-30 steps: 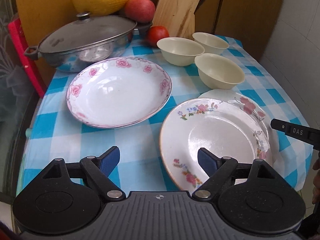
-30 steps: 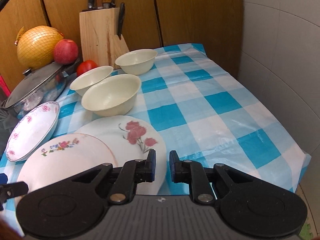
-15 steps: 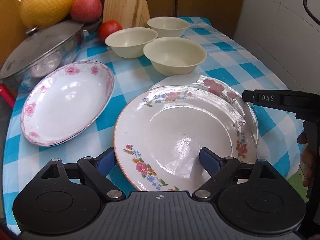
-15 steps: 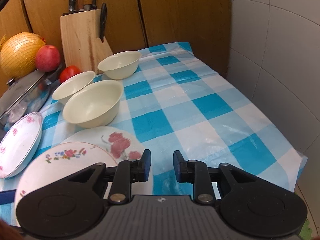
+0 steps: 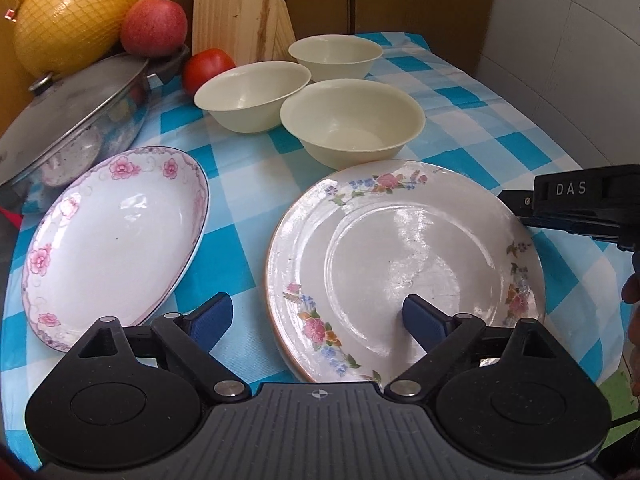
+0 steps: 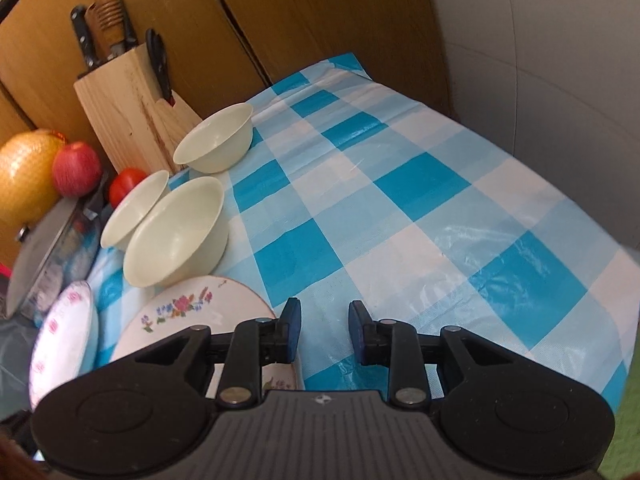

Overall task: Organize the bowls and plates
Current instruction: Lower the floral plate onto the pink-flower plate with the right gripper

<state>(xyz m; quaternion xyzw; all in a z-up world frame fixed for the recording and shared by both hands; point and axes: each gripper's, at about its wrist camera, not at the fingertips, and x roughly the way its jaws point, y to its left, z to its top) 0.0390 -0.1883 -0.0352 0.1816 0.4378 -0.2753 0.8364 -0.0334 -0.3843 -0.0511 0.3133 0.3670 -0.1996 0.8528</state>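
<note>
On the tabletop [image 5: 248, 216], under a glossy blue-and-white checked plastic cloth, lies a round glazed floral plate [image 5: 404, 264], flat-rimmed with a shallow well, sitting at 6 o'clock of the scene. At its 9 o'clock, just beside it, rests a deeper oval-looking dish with pink flowers [image 5: 116, 240]. Three smooth cream bowls [image 5: 352, 120] cluster from 12 to 11 o'clock of the plate, the nearest almost touching its rim. Farther back stand a lidded steel pan [image 5: 76, 120], a netted yellow pomelo [image 5: 68, 16], a red apple [image 5: 154, 26], a tomato [image 5: 208, 68] and a pale wooden knife block [image 5: 240, 8].

The left gripper [image 5: 316, 320] tilts steeply down over the plate's near edge, its blue-padded fingers [image 5: 424, 320] spread wide and opening; one pad hangs over the plate's well, the other over the cloth, so the rim lies between them but is not pressed. The right gripper [image 6: 324, 332] also points downward at the plate's 3 o'clock edge, its fingers only narrowly parted, with bare cloth between them and nothing held; its left finger sits just beside the plate rim.
</note>
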